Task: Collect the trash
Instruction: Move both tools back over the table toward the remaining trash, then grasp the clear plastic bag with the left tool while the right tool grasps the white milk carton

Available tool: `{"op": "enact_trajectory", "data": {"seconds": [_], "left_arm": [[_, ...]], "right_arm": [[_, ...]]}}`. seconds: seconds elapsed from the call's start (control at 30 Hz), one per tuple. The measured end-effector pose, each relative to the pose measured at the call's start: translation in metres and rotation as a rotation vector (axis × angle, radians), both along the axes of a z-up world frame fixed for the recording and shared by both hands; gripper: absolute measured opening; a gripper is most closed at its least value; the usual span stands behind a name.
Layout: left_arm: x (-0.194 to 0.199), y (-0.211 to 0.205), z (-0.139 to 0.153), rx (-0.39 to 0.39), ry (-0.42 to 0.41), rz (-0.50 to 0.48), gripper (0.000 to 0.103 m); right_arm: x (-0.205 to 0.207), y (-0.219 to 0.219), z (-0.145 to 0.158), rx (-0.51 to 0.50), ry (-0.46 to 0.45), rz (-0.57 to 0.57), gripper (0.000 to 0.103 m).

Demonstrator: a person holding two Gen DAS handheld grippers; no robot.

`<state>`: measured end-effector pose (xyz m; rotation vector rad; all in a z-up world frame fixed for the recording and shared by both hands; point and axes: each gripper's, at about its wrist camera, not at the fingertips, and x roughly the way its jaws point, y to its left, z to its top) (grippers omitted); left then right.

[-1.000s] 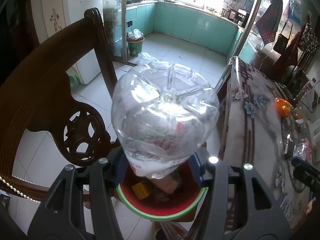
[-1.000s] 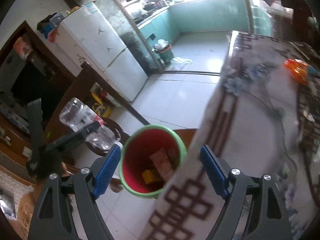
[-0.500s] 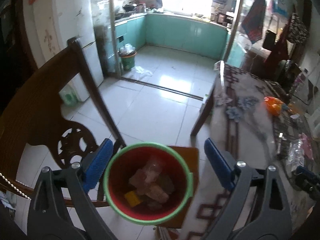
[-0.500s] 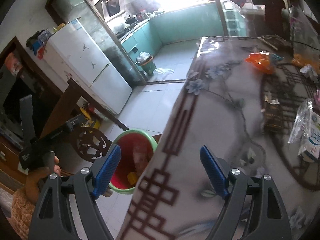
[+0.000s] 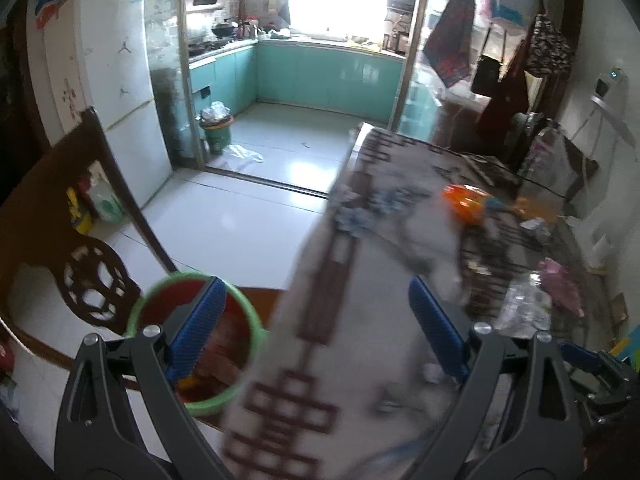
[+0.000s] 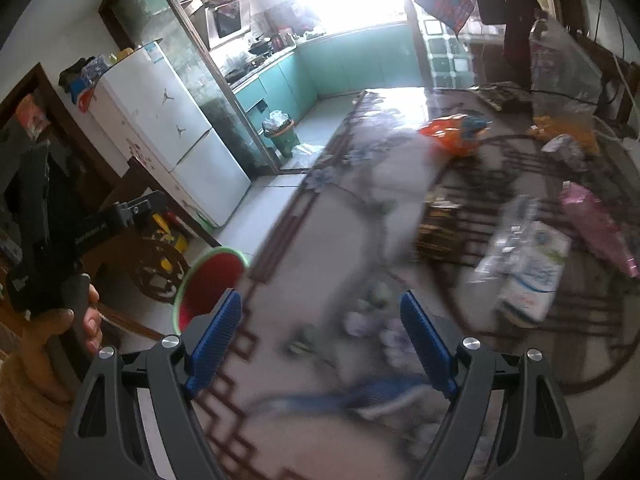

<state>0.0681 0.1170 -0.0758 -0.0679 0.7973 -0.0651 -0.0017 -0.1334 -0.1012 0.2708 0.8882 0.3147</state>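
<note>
A red bin with a green rim (image 5: 196, 340) stands on a wooden chair seat left of the table; it holds trash. It also shows in the right wrist view (image 6: 212, 280). My left gripper (image 5: 316, 328) is open and empty over the table's left edge. My right gripper (image 6: 324, 336) is open and empty above the patterned tablecloth (image 6: 340, 220). On the table lie an orange wrapper (image 6: 448, 136), a white and blue packet (image 6: 528, 268), a pink wrapper (image 6: 592, 220) and a dark packet (image 6: 440, 228).
A carved wooden chair back (image 5: 92, 240) rises left of the bin. A white fridge (image 5: 116, 92) stands behind it. A second green bin (image 5: 216, 132) sits in the kitchen doorway. The hand holding my left gripper (image 6: 60, 264) shows at the left.
My left gripper let the clear plastic bottle drop into the red bin and opened, then swung right toward the table. My right gripper moved from the bin out over the tablecloth.
</note>
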Motion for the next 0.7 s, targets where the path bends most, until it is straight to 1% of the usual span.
{"op": "enact_trajectory", "data": {"seconds": [0.1,0.23,0.37,0.43,0.47,0.57,0.7], "left_arm": [[-0.014,-0.034,-0.010,-0.027,0.027,-0.016,0.090],[-0.033,-0.081,-0.026,-0.047,0.061,-0.053,0.090],[-0.044,-0.118,-0.031,-0.049,0.096,-0.101,0.090],[-0.048,-0.133,-0.029,-0.043,0.093,-0.127,0.090],[-0.049,-0.142,-0.027,-0.035,0.089,-0.140,0.090],[-0.052,-0.157,-0.023,-0.028,0.087,-0.163,0.090],[-0.052,-0.166,-0.026,-0.020,0.107,-0.163,0.090]], "right_arm": [[-0.011,-0.028,-0.003,-0.016,0.002,0.013,0.079],[-0.022,-0.062,-0.013,-0.011,0.019,0.012,0.079],[-0.026,-0.098,-0.026,0.022,0.062,-0.031,0.079],[-0.022,-0.120,-0.035,0.053,0.096,-0.091,0.079],[-0.017,-0.131,-0.040,0.052,0.120,-0.130,0.079],[0.000,-0.150,-0.054,-0.012,0.191,-0.221,0.079],[0.034,-0.160,-0.076,0.006,0.245,-0.227,0.079]]}}
